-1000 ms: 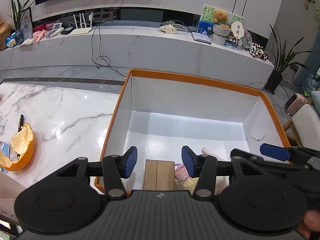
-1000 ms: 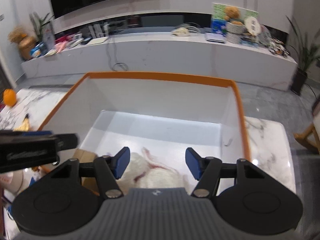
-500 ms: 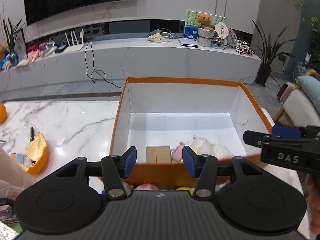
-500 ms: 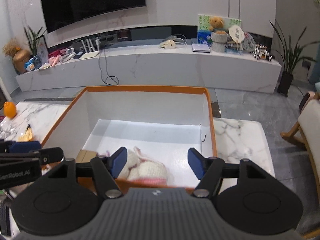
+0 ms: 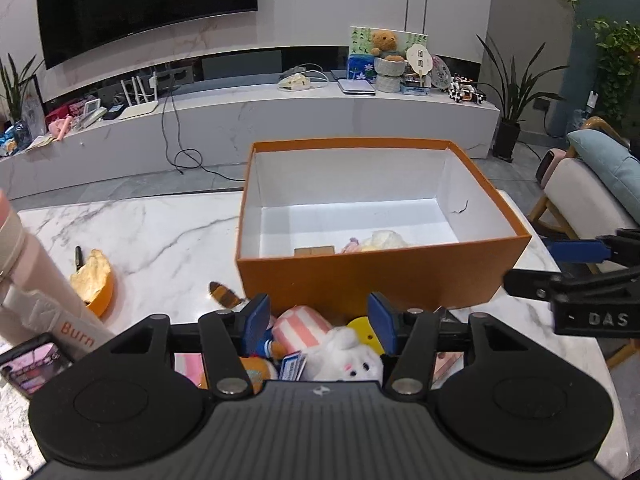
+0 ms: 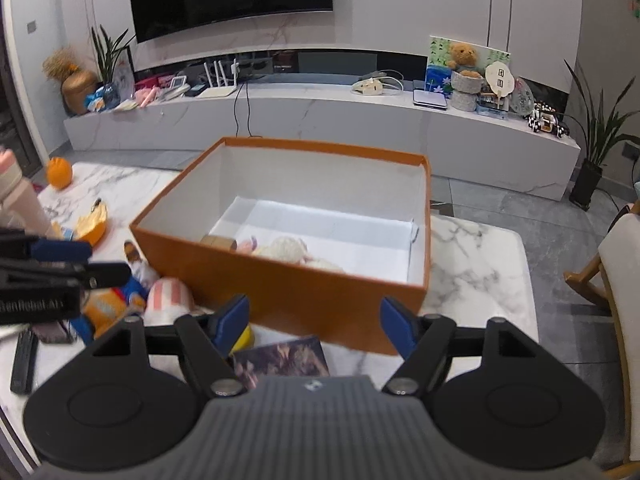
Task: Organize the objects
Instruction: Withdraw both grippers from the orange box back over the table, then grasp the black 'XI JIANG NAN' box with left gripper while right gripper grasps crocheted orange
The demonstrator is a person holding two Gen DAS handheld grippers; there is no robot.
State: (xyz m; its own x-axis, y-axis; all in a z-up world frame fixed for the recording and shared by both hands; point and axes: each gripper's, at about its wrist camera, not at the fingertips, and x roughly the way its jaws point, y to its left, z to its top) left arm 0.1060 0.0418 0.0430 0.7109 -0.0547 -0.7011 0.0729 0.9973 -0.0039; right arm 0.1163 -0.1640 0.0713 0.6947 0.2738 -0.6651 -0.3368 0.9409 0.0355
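On the desk point(image 5: 160, 232), in front of the orange box point(image 5: 380, 276): left hand-held gripper point(image 5: 318, 324) released above soft toys point(image 5: 344, 354); right hand-held gripper point(image 6: 314, 322) released, empty.

The orange box point(image 5: 380, 280) beyond the jaws looks like matt cardboard, white and smooth inside. Under it the marble table point(image 5: 160, 232) is glossy and veined. Between the left gripper point(image 5: 320, 320) jaws lies a fuzzy plush white bunny point(image 5: 348, 360) beside a soft pink-striped cloth toy point(image 5: 302, 326). Both grippers' bodies are matt black ribbed plastic with blue pads point(image 6: 394, 324).
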